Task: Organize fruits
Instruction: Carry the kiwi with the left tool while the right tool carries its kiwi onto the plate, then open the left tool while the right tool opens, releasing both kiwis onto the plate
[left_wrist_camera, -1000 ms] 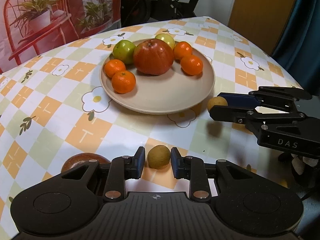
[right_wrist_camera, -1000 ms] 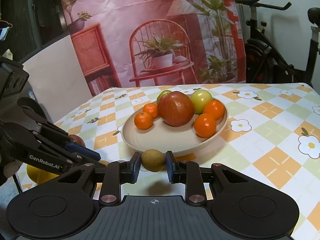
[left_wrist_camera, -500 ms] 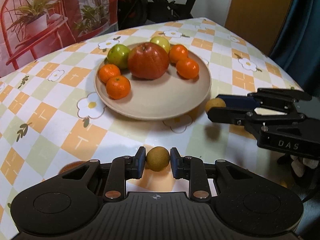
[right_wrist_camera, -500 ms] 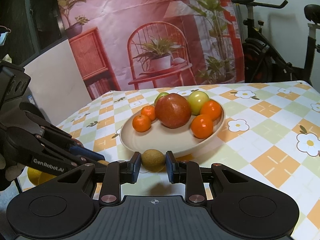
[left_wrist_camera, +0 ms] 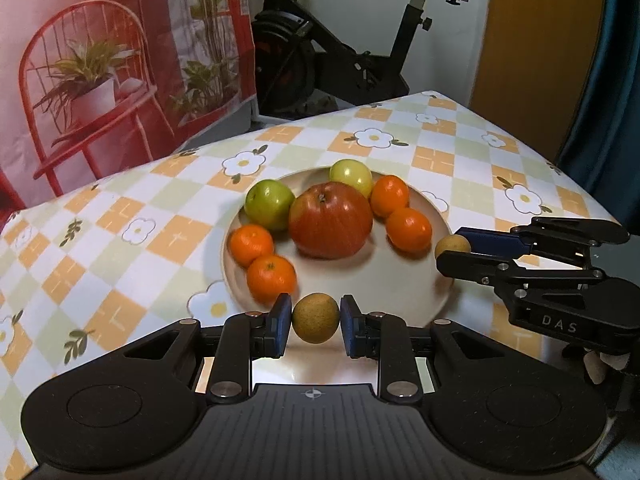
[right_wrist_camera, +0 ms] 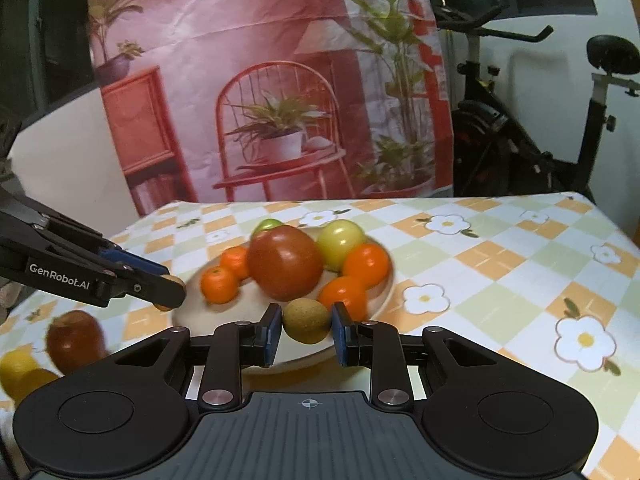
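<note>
Checked tablecloth point(left_wrist_camera: 120, 216) covered the table. Beige plate point(left_wrist_camera: 400, 292) held a big red apple point(left_wrist_camera: 330, 221), two green apples point(left_wrist_camera: 269, 205), four mandarins point(left_wrist_camera: 271, 278). My left gripper point(left_wrist_camera: 316, 325) was clamped on a brown kiwi point(left_wrist_camera: 316, 324) over the plate's near rim; my right gripper point(right_wrist_camera: 306, 325) was clamped on a second kiwi point(right_wrist_camera: 306, 320), also at the plate's edge. Off-plate at the table edge in the right view: a red fruit point(right_wrist_camera: 74, 340) and yellow fruit point(right_wrist_camera: 18, 372), blurred and partly cut off, so type unclear. Far green apple point(right_wrist_camera: 269, 224) mostly hidden there.
</note>
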Motion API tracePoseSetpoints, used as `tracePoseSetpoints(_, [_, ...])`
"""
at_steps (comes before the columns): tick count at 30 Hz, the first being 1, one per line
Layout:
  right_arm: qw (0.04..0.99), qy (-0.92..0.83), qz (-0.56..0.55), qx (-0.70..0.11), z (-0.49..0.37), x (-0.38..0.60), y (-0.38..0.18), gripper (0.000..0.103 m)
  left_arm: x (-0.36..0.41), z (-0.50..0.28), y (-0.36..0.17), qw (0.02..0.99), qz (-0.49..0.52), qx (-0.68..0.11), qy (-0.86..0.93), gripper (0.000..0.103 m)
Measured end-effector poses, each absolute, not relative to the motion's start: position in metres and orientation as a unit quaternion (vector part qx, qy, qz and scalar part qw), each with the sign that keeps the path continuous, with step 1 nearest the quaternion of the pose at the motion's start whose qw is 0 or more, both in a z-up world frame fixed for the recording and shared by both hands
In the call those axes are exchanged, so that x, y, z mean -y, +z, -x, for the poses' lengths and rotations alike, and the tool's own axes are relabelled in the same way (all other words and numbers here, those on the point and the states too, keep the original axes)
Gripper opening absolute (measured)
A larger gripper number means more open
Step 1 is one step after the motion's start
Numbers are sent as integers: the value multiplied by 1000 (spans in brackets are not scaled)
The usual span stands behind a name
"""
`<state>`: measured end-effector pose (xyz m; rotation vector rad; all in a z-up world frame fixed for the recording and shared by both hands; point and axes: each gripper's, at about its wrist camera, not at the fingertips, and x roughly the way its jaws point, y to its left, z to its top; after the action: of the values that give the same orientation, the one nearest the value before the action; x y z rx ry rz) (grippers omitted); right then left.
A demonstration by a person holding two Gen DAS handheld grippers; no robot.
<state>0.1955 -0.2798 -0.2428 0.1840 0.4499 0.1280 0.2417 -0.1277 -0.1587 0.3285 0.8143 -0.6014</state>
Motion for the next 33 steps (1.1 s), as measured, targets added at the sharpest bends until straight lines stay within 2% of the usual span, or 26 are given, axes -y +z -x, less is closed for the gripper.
tracePoseSetpoints(33, [971, 42, -59, -229, -208, 276, -253, 27, 137, -256, -186, 861, -215, -389, -247, 30])
